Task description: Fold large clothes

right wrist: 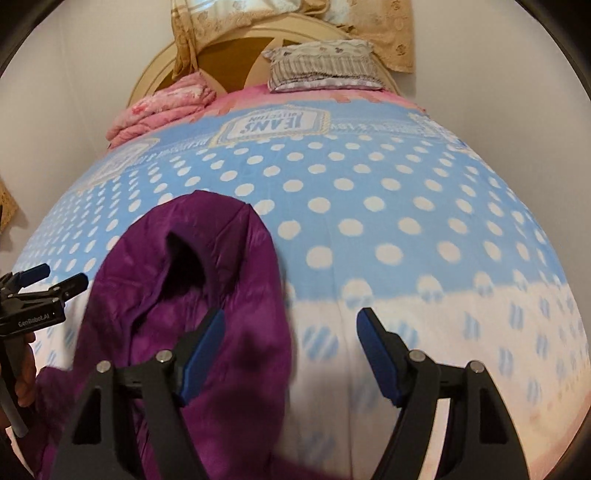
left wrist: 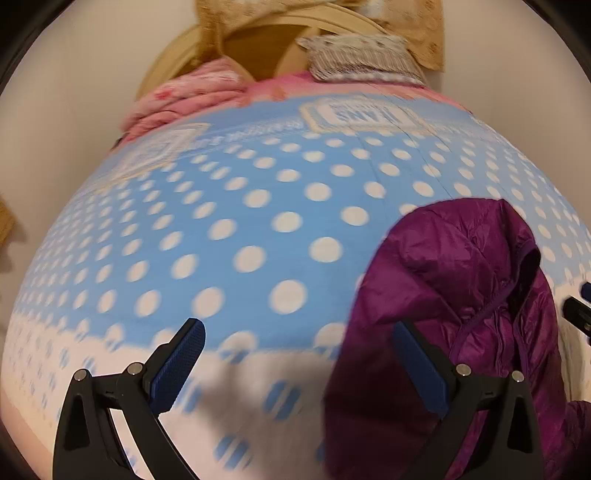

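A purple puffer jacket (left wrist: 461,280) lies hood-up on the blue polka-dot bedspread (left wrist: 258,221). In the left wrist view it fills the lower right. My left gripper (left wrist: 298,328) is open, its right finger over the jacket's edge, and nothing is pinched. The right wrist view has the jacket (right wrist: 192,266) at lower left. My right gripper (right wrist: 291,317) stands open just above it, its left finger over the fabric and its pads clear of the cloth. The left gripper (right wrist: 57,278) shows at the far left, held by a hand (right wrist: 26,369). Part of the right gripper (left wrist: 576,312) peeks in at the edge.
At the head of the bed are a striped pillow (right wrist: 325,68) and a bunched pink blanket (right wrist: 162,110) against a round wooden headboard (right wrist: 229,48). Beige curtains (right wrist: 388,33) hang behind. White walls flank the bed on both sides.
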Motion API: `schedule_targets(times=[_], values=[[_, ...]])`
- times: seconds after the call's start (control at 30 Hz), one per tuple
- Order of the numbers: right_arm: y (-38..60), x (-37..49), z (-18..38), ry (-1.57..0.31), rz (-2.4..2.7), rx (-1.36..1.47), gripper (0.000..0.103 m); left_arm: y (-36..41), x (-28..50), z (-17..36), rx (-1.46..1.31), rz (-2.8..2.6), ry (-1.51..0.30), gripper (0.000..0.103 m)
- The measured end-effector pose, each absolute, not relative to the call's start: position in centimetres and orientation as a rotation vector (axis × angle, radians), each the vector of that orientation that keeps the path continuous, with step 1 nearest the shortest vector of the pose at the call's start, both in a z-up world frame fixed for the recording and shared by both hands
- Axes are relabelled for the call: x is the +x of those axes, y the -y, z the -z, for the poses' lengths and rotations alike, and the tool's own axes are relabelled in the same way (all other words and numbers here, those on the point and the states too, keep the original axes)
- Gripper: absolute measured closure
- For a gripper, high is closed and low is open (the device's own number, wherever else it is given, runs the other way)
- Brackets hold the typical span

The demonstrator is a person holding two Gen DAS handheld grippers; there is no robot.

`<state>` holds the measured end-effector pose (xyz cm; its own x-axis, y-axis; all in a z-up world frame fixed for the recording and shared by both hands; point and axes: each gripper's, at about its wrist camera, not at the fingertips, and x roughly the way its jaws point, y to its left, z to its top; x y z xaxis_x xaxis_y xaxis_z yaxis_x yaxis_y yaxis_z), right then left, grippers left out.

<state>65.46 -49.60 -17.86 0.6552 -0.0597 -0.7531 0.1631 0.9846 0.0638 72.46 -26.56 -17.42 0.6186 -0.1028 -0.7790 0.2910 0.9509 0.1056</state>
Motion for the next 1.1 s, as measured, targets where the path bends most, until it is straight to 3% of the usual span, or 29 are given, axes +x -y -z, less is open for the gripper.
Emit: schedule_targets(times=[0.03,0.07,0.1,0.13,0.17,0.2,0.27,0.4,0.8,0.97,1.0,1.1], values=[[49.7,66.0,18.3,-0.856,0.132,0.120,0.027,27.0,72.9,18.1,0.246,0.219,-0.876,0.002],[49.8,66.6,18.9,-0.864,0.133,0.121,0.027,27.3,73.1,18.7,0.250,0.218,-0.870,0.009],[50.0,67.0,19.6,-0.883,0.127,0.130,0.028,27.5,73.4,19.4,0.250,0.226,-0.879,0.024],[50.3,67.6,20.7,-0.921,0.108,0.144,0.038,27.8,73.9,20.4,0.240,0.249,-0.919,0.037],[50.3,68.3,21.8,-0.966,0.086,0.145,0.047,28.0,74.4,21.2,0.223,0.280,-0.959,0.073],[50.1,68.5,22.4,-0.977,0.088,0.117,0.057,28.1,74.4,21.4,0.177,0.336,-0.966,0.090],[49.4,68.4,22.0,-0.959,0.051,0.086,0.091,28.7,73.7,20.9,0.199,0.346,-0.929,0.100],[48.3,66.7,20.2,-0.913,0.062,0.016,0.097,29.2,71.9,18.7,0.260,0.355,-0.840,0.102],[45.7,57.7,12.9,-0.702,0.090,-0.043,0.099,25.6,63.5,9.8,0.221,0.445,-0.633,0.102],[45.1,57.6,12.6,-0.754,0.022,-0.034,0.099,26.0,61.2,9.6,0.287,0.423,-0.605,0.102],[45.4,57.8,12.7,-0.778,0.013,-0.005,0.096,26.4,61.5,9.9,0.309,0.397,-0.601,0.102],[46.0,58.1,13.1,-0.779,0.050,0.015,0.043,26.8,63.2,11.3,0.304,0.344,-0.634,0.102]])
